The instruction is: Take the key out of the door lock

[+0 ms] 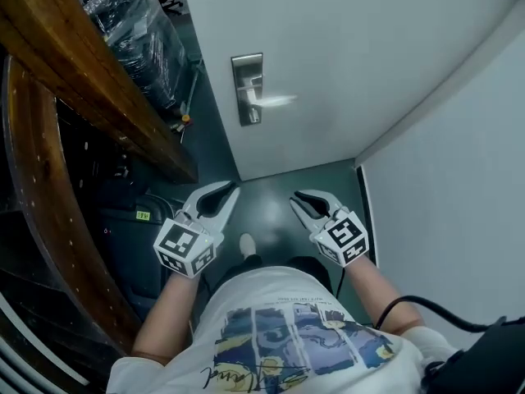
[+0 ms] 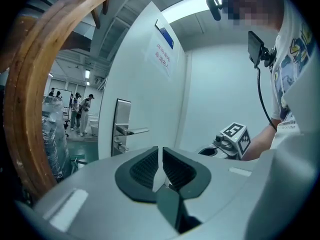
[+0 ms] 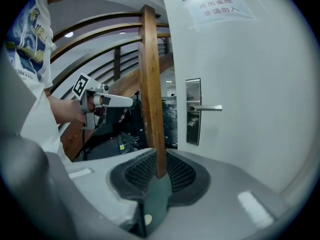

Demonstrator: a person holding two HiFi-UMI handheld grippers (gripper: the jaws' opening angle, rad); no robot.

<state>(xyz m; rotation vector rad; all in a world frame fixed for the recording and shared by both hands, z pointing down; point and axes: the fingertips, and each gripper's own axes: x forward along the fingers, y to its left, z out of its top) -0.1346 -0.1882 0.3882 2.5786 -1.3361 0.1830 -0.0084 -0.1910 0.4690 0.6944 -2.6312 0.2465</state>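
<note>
A white door [image 1: 344,64] stands ahead, with a steel lock plate [image 1: 247,89] and a lever handle [image 1: 271,99] on it. Under the lever a small key [image 1: 253,115] sticks out of the lock; it is also small in the left gripper view [image 2: 118,145] and the right gripper view [image 3: 190,123]. My left gripper [image 1: 220,194] [image 2: 160,151] hangs low over the floor, well short of the door, jaws shut and empty. My right gripper [image 1: 308,199] [image 3: 160,154] hovers beside it, jaws slightly apart with nothing between them.
A curved wooden handrail [image 1: 98,80] and its post [image 3: 151,84] run along the left. A plastic-wrapped bundle [image 1: 135,23] and dark cases [image 1: 139,220] sit behind it. A pale wall [image 1: 459,179] closes the right side. Several people [image 2: 80,109] stand far off past the door.
</note>
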